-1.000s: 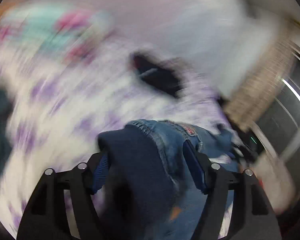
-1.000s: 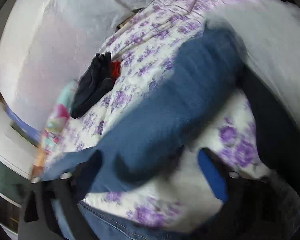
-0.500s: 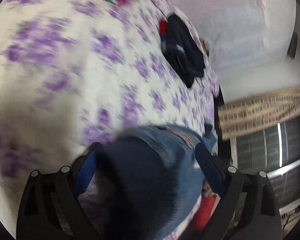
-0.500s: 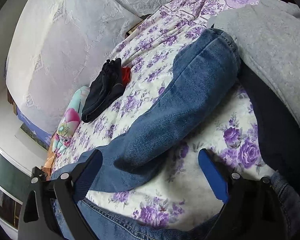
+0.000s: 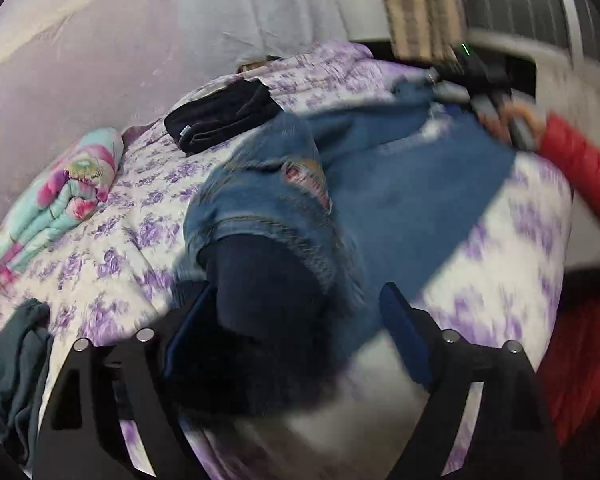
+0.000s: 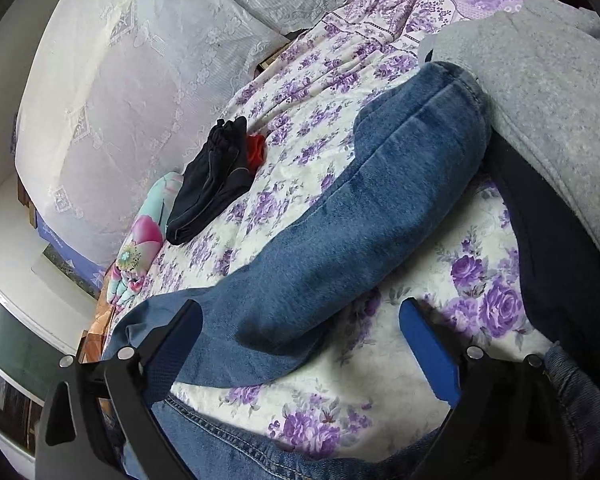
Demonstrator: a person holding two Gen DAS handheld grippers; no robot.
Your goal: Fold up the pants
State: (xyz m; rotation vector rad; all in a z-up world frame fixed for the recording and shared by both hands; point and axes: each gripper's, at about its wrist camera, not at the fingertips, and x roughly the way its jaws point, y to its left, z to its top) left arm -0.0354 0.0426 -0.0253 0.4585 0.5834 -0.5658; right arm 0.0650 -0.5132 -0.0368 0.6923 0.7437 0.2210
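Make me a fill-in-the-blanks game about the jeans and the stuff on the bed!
The jeans are the colour ____.
The bedsheet has ____ flowers on it.
The dark folded clothes lie on the ____.
The person's sleeve is ____.

Missing words: blue; purple; bed; red

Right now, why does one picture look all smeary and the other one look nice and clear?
Left wrist view: smeared by motion, most on the right, where the jeans, a red sleeve and the purple flowers of the bedspread run into streaks. Right wrist view: sharp, the jeans leg's stitches and weave show. Both views bulge round, with dark corners.
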